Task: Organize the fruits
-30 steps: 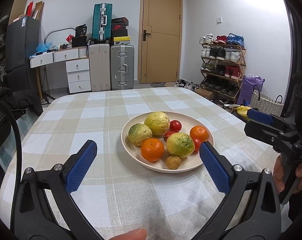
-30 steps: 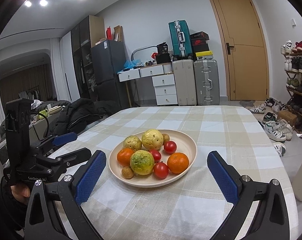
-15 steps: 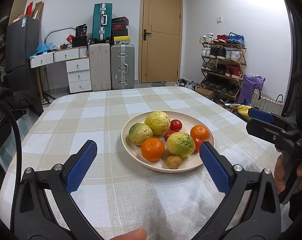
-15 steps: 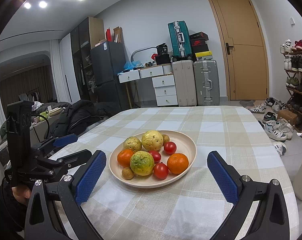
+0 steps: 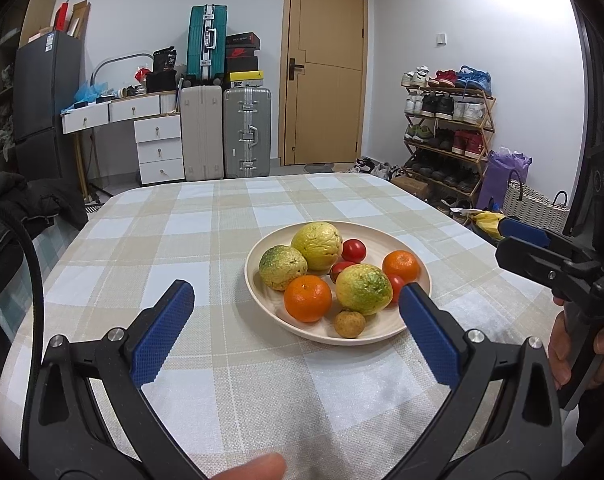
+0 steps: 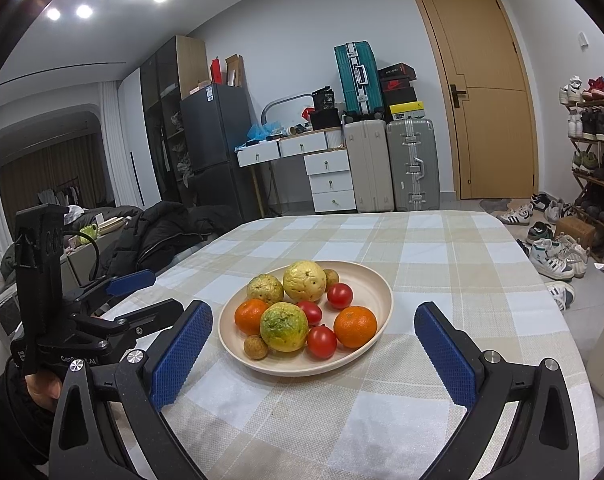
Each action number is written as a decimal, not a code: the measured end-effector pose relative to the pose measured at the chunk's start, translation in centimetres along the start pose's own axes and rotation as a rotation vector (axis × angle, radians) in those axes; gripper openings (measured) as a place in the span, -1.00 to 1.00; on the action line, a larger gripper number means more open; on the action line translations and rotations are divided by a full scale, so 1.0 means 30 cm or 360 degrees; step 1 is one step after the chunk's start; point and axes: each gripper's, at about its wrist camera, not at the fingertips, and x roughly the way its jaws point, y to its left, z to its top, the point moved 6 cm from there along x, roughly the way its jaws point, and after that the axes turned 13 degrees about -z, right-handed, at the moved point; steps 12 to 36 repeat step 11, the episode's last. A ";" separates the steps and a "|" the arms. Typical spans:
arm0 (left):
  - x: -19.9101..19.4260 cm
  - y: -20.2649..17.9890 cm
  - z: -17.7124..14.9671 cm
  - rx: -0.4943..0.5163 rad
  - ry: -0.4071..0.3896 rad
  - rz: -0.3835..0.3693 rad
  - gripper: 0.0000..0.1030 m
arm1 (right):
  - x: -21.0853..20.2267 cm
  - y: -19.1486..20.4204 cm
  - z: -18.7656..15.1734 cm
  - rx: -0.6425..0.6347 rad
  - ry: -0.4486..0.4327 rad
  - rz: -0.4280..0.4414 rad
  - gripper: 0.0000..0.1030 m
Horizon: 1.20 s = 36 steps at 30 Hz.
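Observation:
A cream plate [image 5: 262, 300] [image 6: 376, 284] on the checked tablecloth holds three yellow-green guavas [image 5: 364, 289] [image 6: 283, 326], two oranges [image 5: 307, 298] [image 6: 355, 326], several red tomatoes [image 5: 353, 250] [image 6: 322, 342] and small brown longans [image 5: 349, 323] [image 6: 256, 346]. My left gripper [image 5: 296, 298] hovers open just short of the plate's near rim, nothing between its blue pads. My right gripper [image 6: 314, 320] is open too, its pads either side of the plate's near edge and above the table. Each gripper shows in the other's view, at the table's side.
The table [image 5: 206, 240] [image 6: 442, 248] has bare cloth all round the plate. A dark jacket [image 6: 162, 228] lies off the left edge. Suitcases [image 5: 246, 132], a drawer unit, a door and a shoe rack [image 5: 446, 128] stand behind; shoes lie on the floor at the right.
Nothing clear has changed; both grippers stay open and almost still in front of the plate.

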 end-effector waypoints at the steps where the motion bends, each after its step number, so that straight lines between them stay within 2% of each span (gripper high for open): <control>1: -0.001 -0.001 0.001 0.0000 0.0001 0.0003 0.98 | 0.001 -0.002 0.000 0.0002 0.0002 -0.0001 1.00; 36: 0.002 0.002 0.001 -0.0002 -0.0005 -0.0001 0.98 | 0.000 0.001 0.000 -0.0004 0.0002 0.0000 1.00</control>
